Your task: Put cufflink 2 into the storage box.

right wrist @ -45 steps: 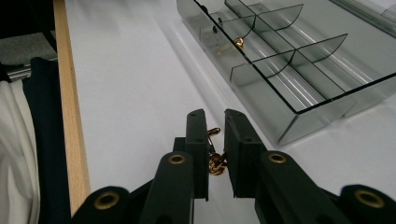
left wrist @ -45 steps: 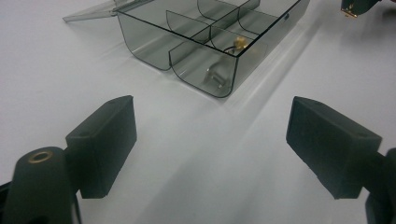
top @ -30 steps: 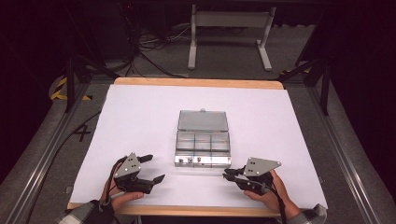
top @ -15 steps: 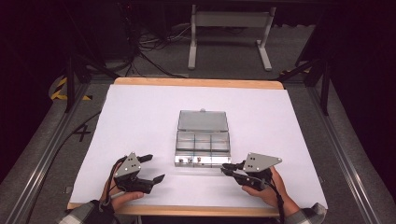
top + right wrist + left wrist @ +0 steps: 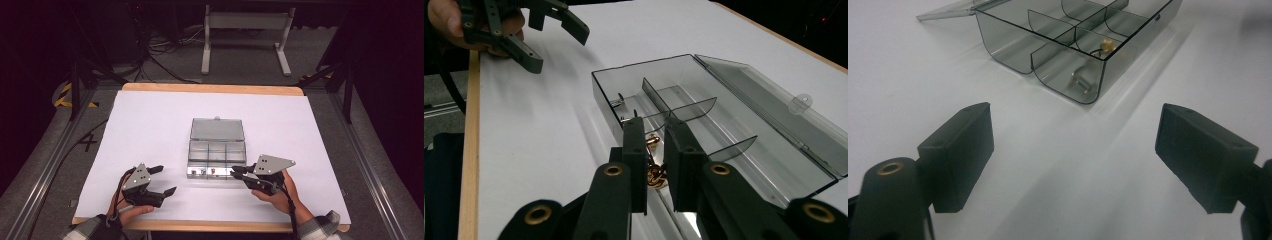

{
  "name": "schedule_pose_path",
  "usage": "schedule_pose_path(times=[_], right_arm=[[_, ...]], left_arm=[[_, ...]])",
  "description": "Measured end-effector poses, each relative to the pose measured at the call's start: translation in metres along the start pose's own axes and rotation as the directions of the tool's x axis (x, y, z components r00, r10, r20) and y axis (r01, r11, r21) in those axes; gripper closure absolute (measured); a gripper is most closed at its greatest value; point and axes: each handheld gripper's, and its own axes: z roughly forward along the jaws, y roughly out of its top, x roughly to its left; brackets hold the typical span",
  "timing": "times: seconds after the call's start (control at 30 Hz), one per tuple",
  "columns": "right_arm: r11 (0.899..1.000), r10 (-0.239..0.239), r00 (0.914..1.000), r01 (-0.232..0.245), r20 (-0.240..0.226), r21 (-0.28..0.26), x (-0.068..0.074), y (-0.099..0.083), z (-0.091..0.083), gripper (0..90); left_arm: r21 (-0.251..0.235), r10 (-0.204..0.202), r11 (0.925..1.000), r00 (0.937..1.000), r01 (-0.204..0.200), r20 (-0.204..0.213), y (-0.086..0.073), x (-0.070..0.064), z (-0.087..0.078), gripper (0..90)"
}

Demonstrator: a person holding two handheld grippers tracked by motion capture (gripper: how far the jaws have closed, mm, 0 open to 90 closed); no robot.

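Organizer box (image 5: 217,150) mid-surface, lid open; small brass fittings (image 5: 655,175) in near compartment, light, slippery, pinch one across body. Right claw (image 5: 655,165) narrow gap, nothing gripped; left claw (image 5: 1073,150) wide apart

I read this as a lab or recording studio, not a home. My bench (image 5: 150,125) is a wooden top under a plain white sheet, ringed by black walls. Grey carpet floor (image 5: 240,60) behind it carries loose cables (image 5: 160,55), a white metal stand (image 5: 245,37) and yellow-black hazard tape (image 5: 65,95). Metal rails (image 5: 45,170) run along both sides.
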Motion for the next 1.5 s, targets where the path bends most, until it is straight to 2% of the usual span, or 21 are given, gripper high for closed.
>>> schedule_pose_path(times=[0.2,0.73,1.5], right_arm=[[1.000,0.017,0.9999,-0.017,0.001,-0.012,-0.004,0.007,0.011,80.9],[0.999,0.021,0.9997,-0.022,0.012,0.026,-0.006,0.011,0.044,80.9],[0.994,0.053,0.9981,-0.056,0.032,0.099,-0.009,0.002,0.064,80.8]], left_arm=[[-0.002,-0.001,1.0000,1.0000,0.001,0.002,0.000,0.000,0.000,16.4],[-0.002,0.001,1.0000,1.0000,0.000,0.005,0.000,0.000,0.000,16.4],[0.000,-0.003,1.0000,0.9999,0.003,0.010,0.000,-0.001,0.000,16.5]])
